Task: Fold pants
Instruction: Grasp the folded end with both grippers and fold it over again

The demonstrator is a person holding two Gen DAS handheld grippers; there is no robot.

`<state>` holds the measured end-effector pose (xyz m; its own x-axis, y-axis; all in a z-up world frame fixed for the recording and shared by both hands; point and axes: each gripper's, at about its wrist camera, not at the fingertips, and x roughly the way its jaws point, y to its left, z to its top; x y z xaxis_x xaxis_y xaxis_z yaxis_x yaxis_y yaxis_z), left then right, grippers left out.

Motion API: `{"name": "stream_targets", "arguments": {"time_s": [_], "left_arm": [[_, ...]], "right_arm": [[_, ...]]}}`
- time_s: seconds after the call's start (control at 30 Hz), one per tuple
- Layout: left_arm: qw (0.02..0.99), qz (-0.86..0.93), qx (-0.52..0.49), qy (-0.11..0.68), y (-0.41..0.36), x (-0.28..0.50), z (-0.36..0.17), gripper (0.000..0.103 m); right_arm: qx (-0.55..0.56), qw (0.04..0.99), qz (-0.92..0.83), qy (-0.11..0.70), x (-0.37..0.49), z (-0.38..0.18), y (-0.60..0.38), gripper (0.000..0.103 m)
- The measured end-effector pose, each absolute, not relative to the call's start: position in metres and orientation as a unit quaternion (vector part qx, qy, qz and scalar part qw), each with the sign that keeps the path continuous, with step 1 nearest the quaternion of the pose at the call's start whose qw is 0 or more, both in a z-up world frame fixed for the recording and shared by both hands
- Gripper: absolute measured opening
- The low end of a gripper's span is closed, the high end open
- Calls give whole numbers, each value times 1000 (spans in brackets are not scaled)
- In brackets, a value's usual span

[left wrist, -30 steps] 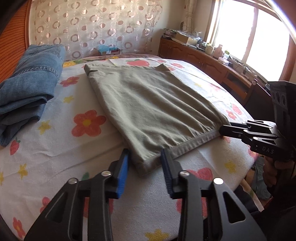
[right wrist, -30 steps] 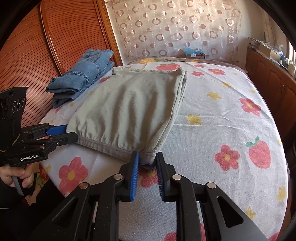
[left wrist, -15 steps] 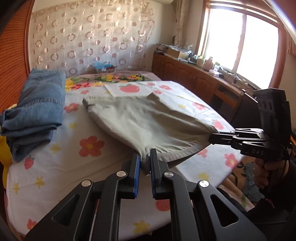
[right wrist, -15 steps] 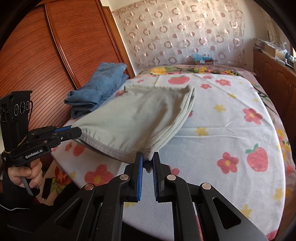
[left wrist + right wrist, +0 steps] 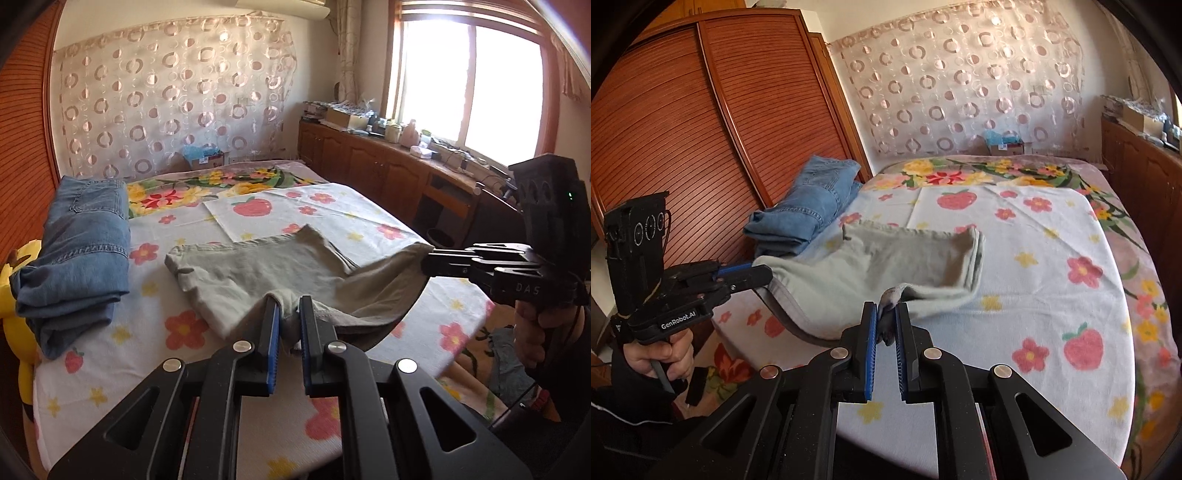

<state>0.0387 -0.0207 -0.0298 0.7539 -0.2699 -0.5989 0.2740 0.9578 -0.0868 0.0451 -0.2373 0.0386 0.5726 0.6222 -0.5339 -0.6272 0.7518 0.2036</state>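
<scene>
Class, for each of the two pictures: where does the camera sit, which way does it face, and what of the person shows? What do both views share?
Left wrist: on the left gripper, facing along the bed toward the curtain and window; the right gripper and its hand show.
Right wrist: on the right gripper, facing the wardrobe and curtain; the left gripper and its hand show.
Shared: the grey pants, held by both grippers, and the folded jeans.

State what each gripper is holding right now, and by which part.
Both hold the grey-green pants: the left gripper and the right gripper each pinch one near corner of the hem edge, lifted off the bed.
</scene>
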Motion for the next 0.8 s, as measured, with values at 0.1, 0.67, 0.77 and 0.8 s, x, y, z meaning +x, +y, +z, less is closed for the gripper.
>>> {"name": "stream_targets", "arguments": {"time_s": [0.1,0.67,0.77,0.8], "left_arm": [[938,-134,-2,319,-12,61,-28,11],[930,-94,-21,354,7,160,-37,12],[927,-101,-40,359,10,161,-42,13],[928,-93,-37,359,10,160,-43,15]], "right_arm": [[-10,890,345,299,70,37,-227,9],[-20,900,294,321,171,25,-161,9],[-16,898,290,332,179,19,-153,10],[-14,897,293,331,178,25,-154,12]]}}
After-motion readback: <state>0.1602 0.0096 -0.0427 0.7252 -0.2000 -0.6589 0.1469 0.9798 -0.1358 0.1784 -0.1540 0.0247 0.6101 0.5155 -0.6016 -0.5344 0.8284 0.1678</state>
